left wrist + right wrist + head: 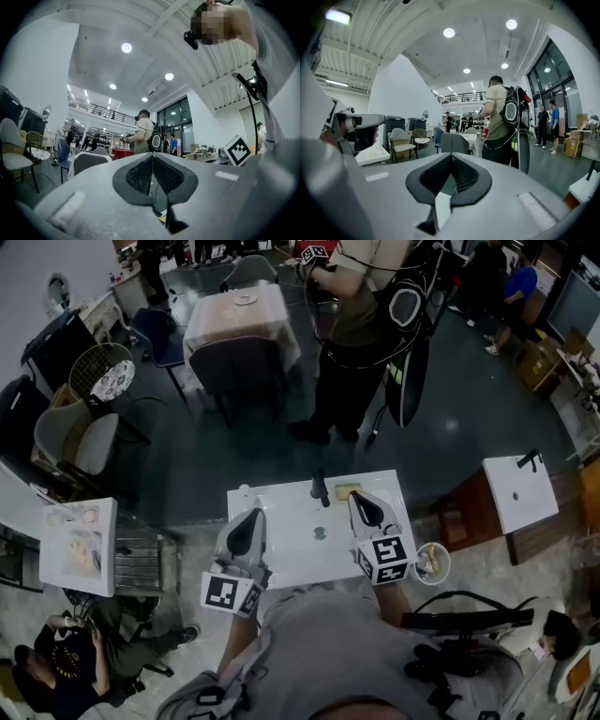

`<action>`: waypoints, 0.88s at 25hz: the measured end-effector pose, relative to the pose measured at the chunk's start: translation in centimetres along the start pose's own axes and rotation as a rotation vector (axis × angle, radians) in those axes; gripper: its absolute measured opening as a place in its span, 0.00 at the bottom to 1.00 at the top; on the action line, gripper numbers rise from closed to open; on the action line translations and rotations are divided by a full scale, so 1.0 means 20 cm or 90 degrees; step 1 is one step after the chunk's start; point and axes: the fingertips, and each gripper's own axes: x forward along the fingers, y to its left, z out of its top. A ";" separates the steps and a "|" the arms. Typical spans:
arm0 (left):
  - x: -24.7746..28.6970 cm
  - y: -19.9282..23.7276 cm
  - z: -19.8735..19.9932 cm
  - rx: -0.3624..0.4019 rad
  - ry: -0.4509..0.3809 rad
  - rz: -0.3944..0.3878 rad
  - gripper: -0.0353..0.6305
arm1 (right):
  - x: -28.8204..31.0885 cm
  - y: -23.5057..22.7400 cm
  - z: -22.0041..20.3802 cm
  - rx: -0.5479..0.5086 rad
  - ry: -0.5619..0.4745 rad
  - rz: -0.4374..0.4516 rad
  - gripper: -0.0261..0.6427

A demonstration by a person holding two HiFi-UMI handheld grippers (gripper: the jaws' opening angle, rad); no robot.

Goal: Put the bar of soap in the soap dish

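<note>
We're holding both grippers out over the white rectangular desk, pointing away from us. The left gripper is hanging over the desk's left part, and its jaws are sitting pressed together with nothing between them. The right gripper is hovering over the right part, its jaws likewise meeting at the tips, empty. The pale yellow rectangular bar of soap is lying at the desk's far edge, just right of the dark upright tap and just beyond the right gripper's tip. It's too small to tell whether they're touching, or what it's resting on. A small round drain is showing between the grippers.
</note>
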 end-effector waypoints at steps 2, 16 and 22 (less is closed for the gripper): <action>0.01 0.00 -0.03 -0.014 0.002 -0.001 0.05 | -0.02 0.00 0.02 -0.010 -0.008 0.004 0.04; -0.02 -0.03 -0.26 -0.054 0.057 -0.007 0.05 | -0.06 0.00 -0.04 0.000 0.006 0.017 0.04; -0.04 -0.01 -0.23 -0.059 0.050 0.023 0.05 | -0.08 0.02 -0.05 -0.005 0.011 0.023 0.04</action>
